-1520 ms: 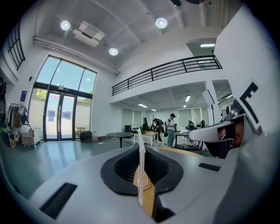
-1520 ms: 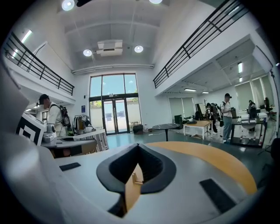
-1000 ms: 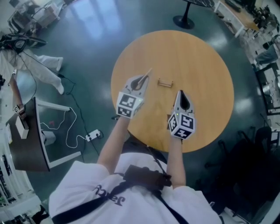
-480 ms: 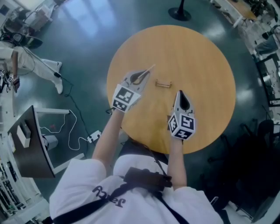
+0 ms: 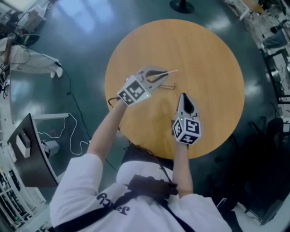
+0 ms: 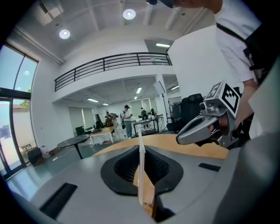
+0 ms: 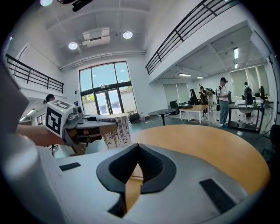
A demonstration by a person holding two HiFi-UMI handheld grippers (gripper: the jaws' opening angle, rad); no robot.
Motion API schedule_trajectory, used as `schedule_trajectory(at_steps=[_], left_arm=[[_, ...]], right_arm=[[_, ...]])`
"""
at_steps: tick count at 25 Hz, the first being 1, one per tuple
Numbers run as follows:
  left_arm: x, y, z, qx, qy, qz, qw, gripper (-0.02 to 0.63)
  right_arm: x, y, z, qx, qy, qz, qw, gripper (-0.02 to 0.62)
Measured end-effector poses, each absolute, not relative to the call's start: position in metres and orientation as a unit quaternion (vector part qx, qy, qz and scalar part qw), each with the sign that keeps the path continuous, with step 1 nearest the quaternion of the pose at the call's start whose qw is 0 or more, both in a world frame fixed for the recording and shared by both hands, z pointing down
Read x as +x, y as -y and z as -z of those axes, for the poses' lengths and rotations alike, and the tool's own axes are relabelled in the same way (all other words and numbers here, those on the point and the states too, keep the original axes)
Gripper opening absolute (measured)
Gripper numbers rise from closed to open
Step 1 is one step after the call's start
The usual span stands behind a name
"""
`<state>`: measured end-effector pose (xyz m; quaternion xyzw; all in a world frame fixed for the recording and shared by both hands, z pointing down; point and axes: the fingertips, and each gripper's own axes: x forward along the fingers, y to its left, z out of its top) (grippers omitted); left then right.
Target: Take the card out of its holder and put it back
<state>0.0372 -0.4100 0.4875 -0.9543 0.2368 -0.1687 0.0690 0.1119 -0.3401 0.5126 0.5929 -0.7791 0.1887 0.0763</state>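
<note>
A thin white card (image 5: 168,73) sticks out of my left gripper (image 5: 163,76), whose jaws are shut on it, over the left middle of the round wooden table (image 5: 204,50). The card's tip hangs just above the small wooden holder (image 5: 169,85), apart from it. In the left gripper view the card (image 6: 141,168) stands edge-on between the pads. My right gripper (image 5: 182,96) hovers a little below and right of the holder, shut with nothing in it. In the right gripper view the left gripper (image 7: 76,124) shows at the left, and the card (image 7: 114,127) shows a striped print.
The table's edge curves close behind both hands. A dark desk (image 5: 27,154) and a white cable (image 5: 74,136) lie on the floor at the left, and a black stand base (image 5: 180,5) is at the top. People (image 7: 222,98) stand at far tables.
My left gripper has swung right with the card and turned, so the card's tip now lies over the holder. The right gripper has sunk slightly and otherwise kept its place.
</note>
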Motion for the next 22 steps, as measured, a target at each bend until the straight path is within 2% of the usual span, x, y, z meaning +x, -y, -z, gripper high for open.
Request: schedule_trajectory(at_steps=[7, 22], left_arm=[[0.047, 0.418, -0.502, -0.970, -0.166, 0.165, 0.068, 0.026], [0.067, 0.411, -0.523, -0.994, -0.042, 0.099, 0.015, 0.028]], right_arm=[[0.118, 0.336, -0.528, 0.598, 0.769, -0.205, 0.091, 0.006], [0.127, 0.324, -0.563, 0.609, 0.746, -0.243, 0.118, 0.006]])
